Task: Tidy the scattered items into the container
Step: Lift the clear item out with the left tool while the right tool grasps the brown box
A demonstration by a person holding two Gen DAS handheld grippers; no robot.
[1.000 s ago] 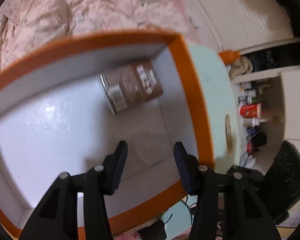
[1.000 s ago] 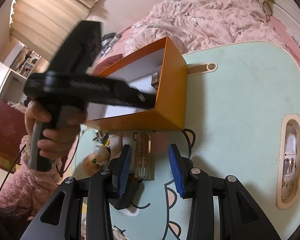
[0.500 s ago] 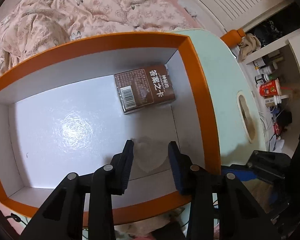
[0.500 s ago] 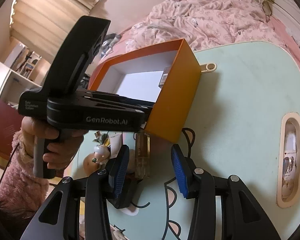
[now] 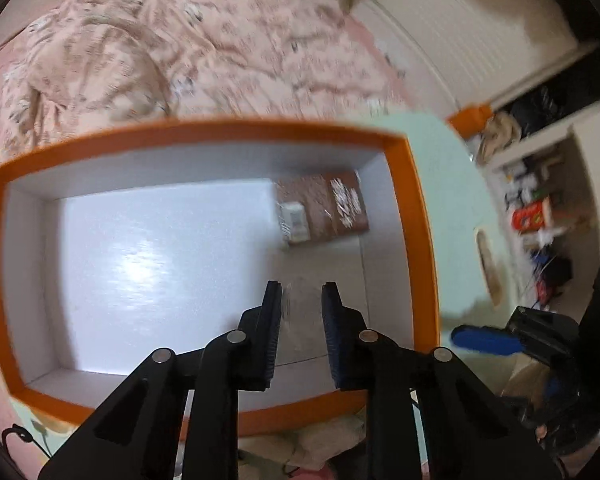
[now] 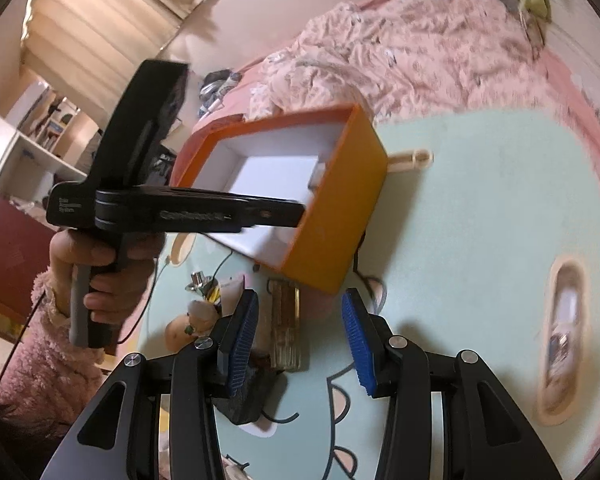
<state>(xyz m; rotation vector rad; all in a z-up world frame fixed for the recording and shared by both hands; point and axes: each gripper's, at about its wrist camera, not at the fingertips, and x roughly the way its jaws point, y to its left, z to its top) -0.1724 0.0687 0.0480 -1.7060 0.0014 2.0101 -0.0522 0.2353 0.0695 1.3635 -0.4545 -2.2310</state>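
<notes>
The orange box (image 5: 420, 220) with a white inside stands on the mint-green table. A brown carton (image 5: 332, 208) lies in its far right corner. My left gripper (image 5: 302, 308) hovers over the box's near right part, shut with nothing between its fingers. In the right wrist view the left gripper (image 6: 296, 214) reaches over the orange box (image 6: 332, 220), held by a hand (image 6: 100, 264). My right gripper (image 6: 300, 332) is open above the table. A small glass bottle (image 6: 286, 320) lies flat between its fingers, touching neither pad.
Small trinkets (image 6: 188, 320) and a dark object (image 6: 244, 400) lie left of the bottle. The table (image 6: 480, 220) has a slot handle (image 6: 564, 340) at the right. A bed with a pink quilt (image 5: 180, 48) lies behind. Cluttered shelves (image 5: 532, 216) stand at the right.
My left gripper's jaws have drawn together and it has lifted over the box, whose far rim now sits lower in its view. The right gripper rose slightly, the bottle still between its fingers.
</notes>
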